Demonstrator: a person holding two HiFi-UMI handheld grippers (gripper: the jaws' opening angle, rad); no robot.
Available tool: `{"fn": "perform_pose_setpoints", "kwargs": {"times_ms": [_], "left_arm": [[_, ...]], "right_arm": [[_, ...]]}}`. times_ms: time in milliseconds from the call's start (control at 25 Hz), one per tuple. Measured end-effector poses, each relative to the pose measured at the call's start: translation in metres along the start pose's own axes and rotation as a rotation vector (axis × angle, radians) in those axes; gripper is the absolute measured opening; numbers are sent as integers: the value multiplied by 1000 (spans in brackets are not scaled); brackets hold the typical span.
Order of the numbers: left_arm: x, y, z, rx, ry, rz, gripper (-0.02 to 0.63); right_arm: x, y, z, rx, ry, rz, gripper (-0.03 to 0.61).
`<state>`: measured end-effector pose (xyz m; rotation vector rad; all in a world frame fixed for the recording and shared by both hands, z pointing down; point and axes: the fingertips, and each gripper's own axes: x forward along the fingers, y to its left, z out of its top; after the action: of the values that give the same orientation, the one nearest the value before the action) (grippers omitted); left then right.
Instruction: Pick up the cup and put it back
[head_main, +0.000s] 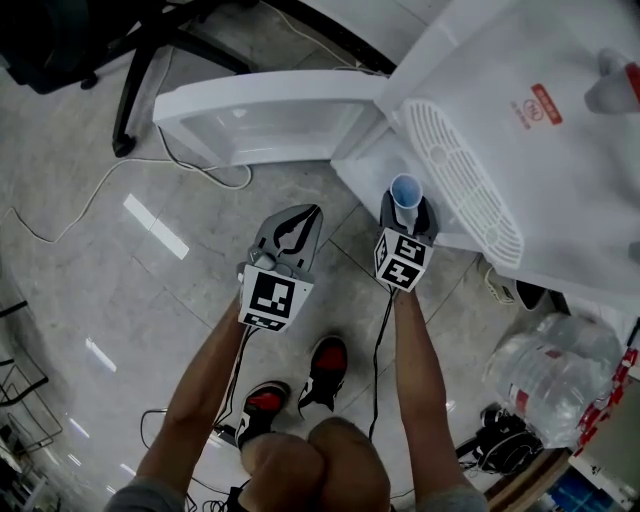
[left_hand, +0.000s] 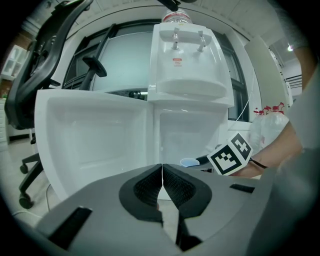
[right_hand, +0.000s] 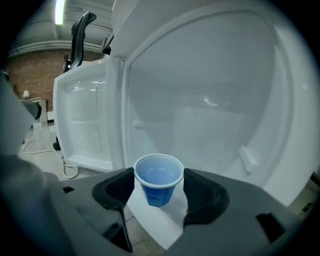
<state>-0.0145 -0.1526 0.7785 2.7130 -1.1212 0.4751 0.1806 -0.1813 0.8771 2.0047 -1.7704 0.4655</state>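
A small blue cup (head_main: 405, 190) (right_hand: 158, 180) sits between the jaws of my right gripper (head_main: 407, 208) (right_hand: 159, 189), whose pads touch its rim on both sides. It is upright and empty, at the front edge of the white dispenser's lower cabinet (right_hand: 215, 110). Whether its base rests on the cabinet floor I cannot tell. In the left gripper view the cup (left_hand: 189, 162) shows beside the right gripper's marker cube (left_hand: 230, 154). My left gripper (head_main: 308, 214) (left_hand: 162, 176) hangs to the left over the floor, pads together, nothing in it.
The white water dispenser (head_main: 500, 110) stands ahead with its cabinet door (head_main: 255, 110) (left_hand: 90, 135) swung open to the left. A black office chair (head_main: 130, 50) is at far left. A cable (head_main: 60, 215) lies on the tiles. Packed water bottles (head_main: 550, 370) sit at right.
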Motion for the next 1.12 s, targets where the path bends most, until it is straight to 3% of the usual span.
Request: {"fn": "perform_pose_setpoints", "kwargs": {"times_ms": [440, 1120], "left_arm": [[-59, -16, 54, -17, 32, -6, 25], [-148, -56, 204, 28, 20, -36, 25]], "right_arm": [[-90, 21, 50, 10, -33, 46, 314], [-241, 23, 155, -4, -64, 100, 313]]}}
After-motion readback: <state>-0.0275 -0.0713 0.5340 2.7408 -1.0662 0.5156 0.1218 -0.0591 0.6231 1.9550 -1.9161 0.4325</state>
